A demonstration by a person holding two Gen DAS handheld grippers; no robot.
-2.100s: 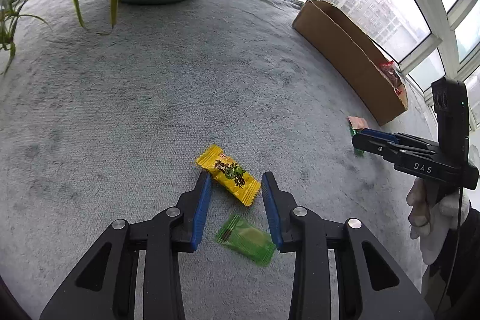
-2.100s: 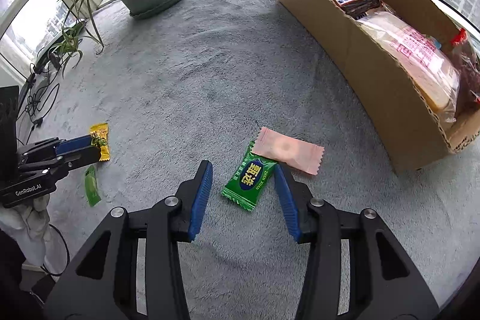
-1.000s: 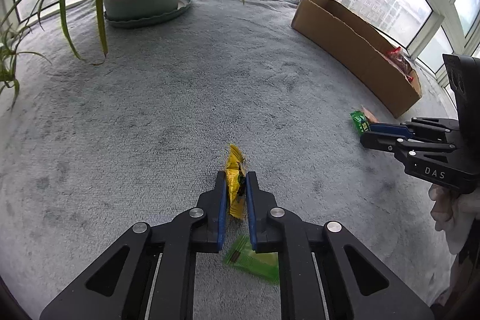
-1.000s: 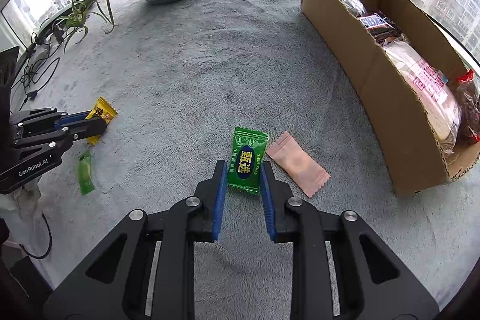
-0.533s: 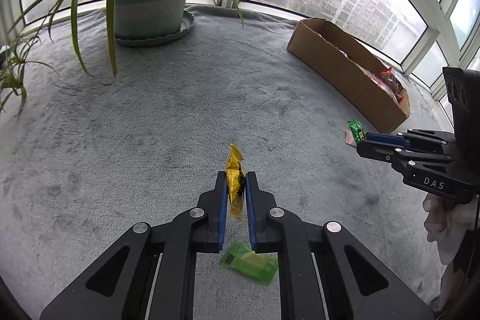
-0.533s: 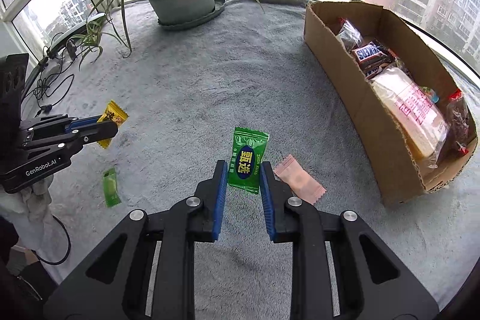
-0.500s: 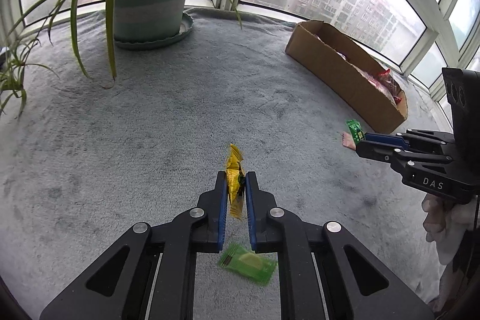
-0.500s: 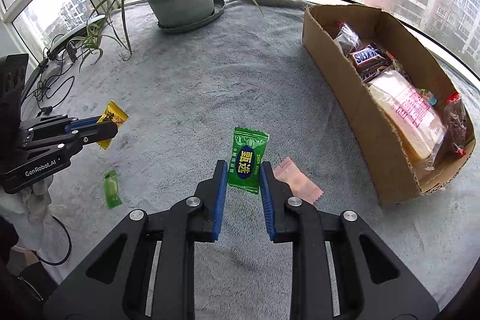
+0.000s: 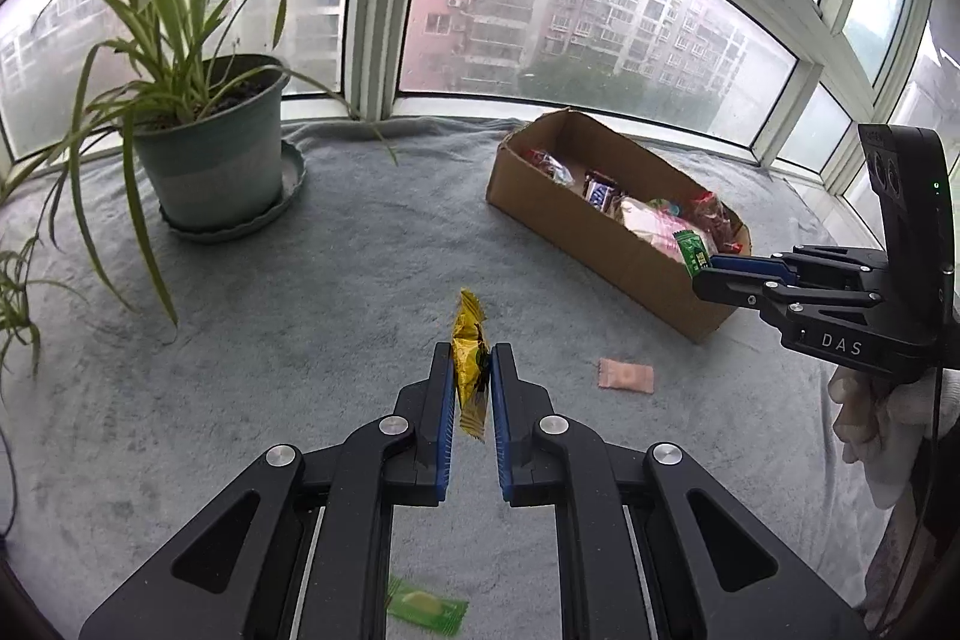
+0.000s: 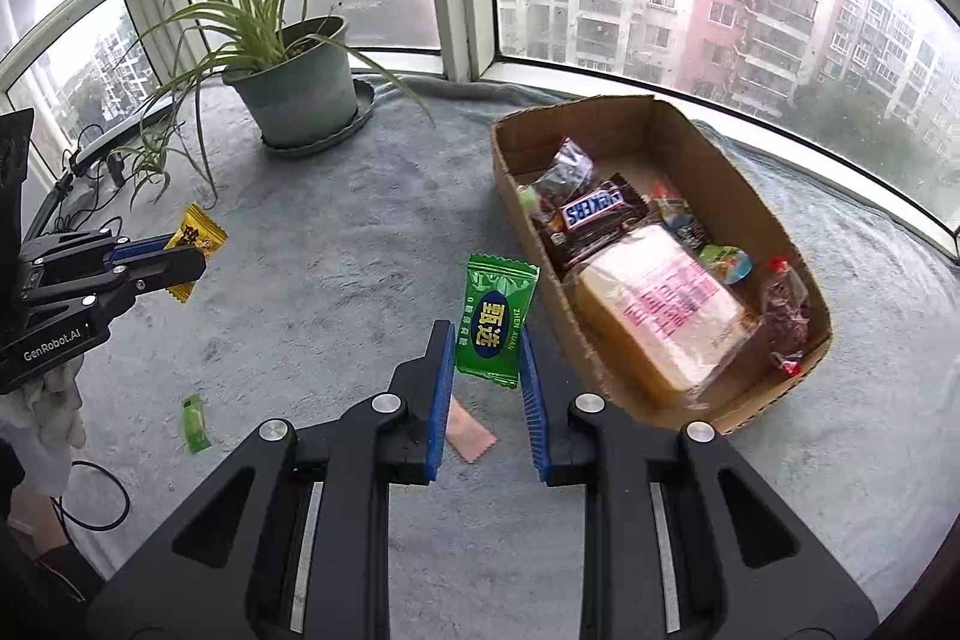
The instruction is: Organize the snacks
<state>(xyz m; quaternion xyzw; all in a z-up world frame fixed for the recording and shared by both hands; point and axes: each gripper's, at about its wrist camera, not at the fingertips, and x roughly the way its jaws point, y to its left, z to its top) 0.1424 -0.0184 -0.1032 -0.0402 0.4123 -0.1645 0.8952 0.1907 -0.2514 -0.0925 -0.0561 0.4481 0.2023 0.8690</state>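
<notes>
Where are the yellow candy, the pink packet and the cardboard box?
yellow candy [image 9: 470, 346], left wrist view, wrapper's middle.
pink packet [image 9: 626, 375], left wrist view, its flat face.
cardboard box [image 10: 731, 172], right wrist view, inner side wall.

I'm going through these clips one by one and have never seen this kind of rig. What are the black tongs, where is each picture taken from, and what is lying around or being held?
There is no robot here. A person in white gloves holds a pair of hand-held tongs in each hand, and each pair carries a wide-angle camera looking forward along its two fingers. So one picture looks out from the left tongs, the other from the right tongs, and each view also shows the other pair off to the side.

The left tongs are shut on a yellow candy. The right tongs are shut on a green candy. Both candies are lifted clear of the grey blanket.

Left on the blanket are a pink wrapper and a small light green packet. A cardboard box already holds several snacks, and a potted plant stands near the window.
</notes>
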